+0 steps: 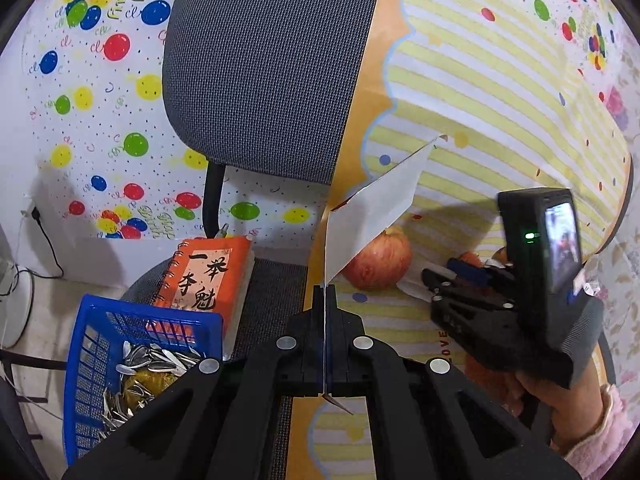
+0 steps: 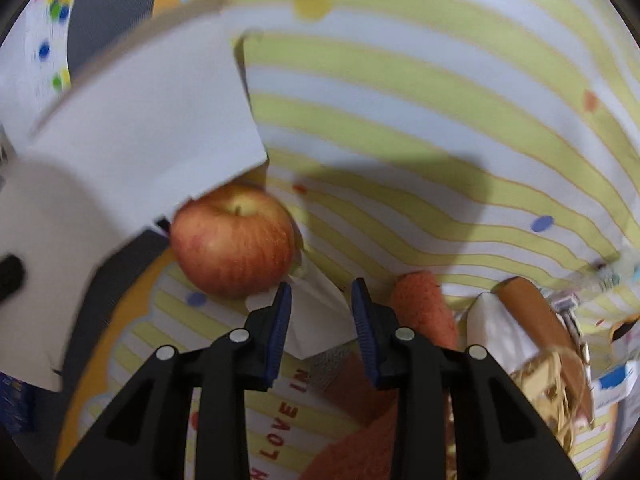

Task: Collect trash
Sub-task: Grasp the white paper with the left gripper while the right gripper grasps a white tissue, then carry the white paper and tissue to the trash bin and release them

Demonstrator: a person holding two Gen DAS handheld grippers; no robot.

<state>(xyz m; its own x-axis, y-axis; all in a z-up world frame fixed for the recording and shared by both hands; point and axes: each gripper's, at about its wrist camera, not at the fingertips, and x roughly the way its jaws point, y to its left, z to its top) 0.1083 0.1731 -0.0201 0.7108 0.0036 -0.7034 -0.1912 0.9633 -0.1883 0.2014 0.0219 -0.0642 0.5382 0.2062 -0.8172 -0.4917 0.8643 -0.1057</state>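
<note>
Risk: my left tongs (image 1: 325, 300) pinch paper sheet (image 1: 372, 216) edge-on, may slip; right tongs (image 2: 320, 300) spread astride tissue (image 2: 316, 320), could nudge apple (image 2: 234, 240) off counter (image 2: 400, 120).

The apple (image 1: 378, 260) sits on the table (image 1: 500, 92), right of the chair (image 1: 264, 64) bearing basket (image 1: 86, 356) and notebook (image 1: 208, 276).
</note>
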